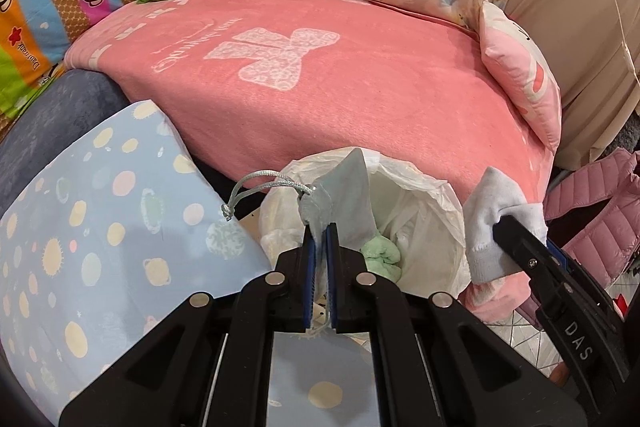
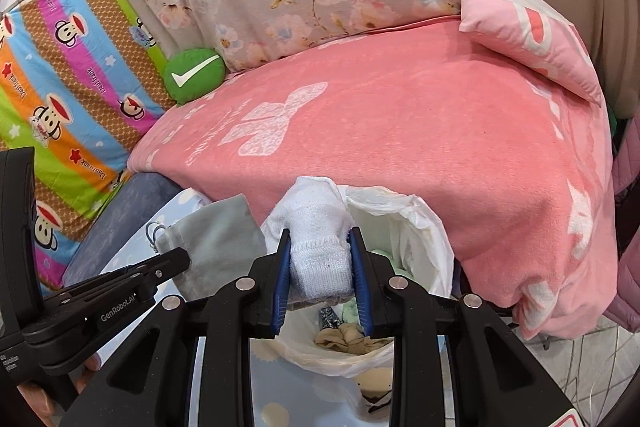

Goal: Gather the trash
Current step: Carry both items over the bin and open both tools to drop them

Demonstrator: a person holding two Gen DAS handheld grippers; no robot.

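The left gripper [image 1: 320,231] has its fingers clamped on a grey drawstring pouch [image 1: 352,195], and the right gripper [image 2: 320,255] pinches a white sock [image 2: 318,251]. Both hang over the white-lined bin [image 2: 420,223] at lower centre, below the pink bed edge [image 2: 400,131]. Some scraps already lie inside; I'd say these two only need dropping.

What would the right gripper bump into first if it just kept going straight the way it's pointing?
Probably the white bag lining the bin: the right gripper, shut on a white sock, points down toward its open mouth. Beyond that is the pink blanket. Depth is hard to judge.
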